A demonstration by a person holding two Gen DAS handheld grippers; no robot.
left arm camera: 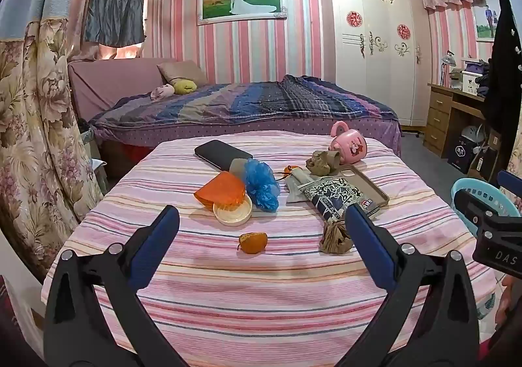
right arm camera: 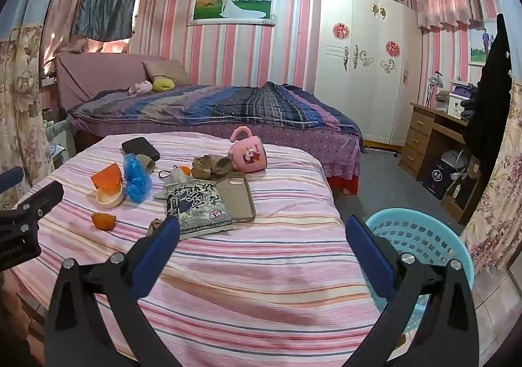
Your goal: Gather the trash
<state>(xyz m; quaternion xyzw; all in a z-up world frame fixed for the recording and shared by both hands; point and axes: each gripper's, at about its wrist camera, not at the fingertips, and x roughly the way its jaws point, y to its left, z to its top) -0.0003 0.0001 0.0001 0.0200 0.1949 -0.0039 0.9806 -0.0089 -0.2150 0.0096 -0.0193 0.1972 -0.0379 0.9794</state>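
Both tongs wide, empty — left tongs (left arm camera: 262,220), right tongs (right arm camera: 262,233). Trash scattered on striped tabletop (left arm camera: 261,285): orange peel (left arm camera: 253,242), crumpled wad (left arm camera: 336,238). We go wad first, pinch low, carry right to blue basket (right arm camera: 424,236) — skip phone case (right arm camera: 236,195).

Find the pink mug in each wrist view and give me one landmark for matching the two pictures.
Left wrist view: the pink mug lies on its side at the far right of the striped table, right of centre in the picture.
Right wrist view: the pink mug lies near the table's far edge, about mid-picture.
Shared landmark: the phone case, just nearer the camera than the mug.
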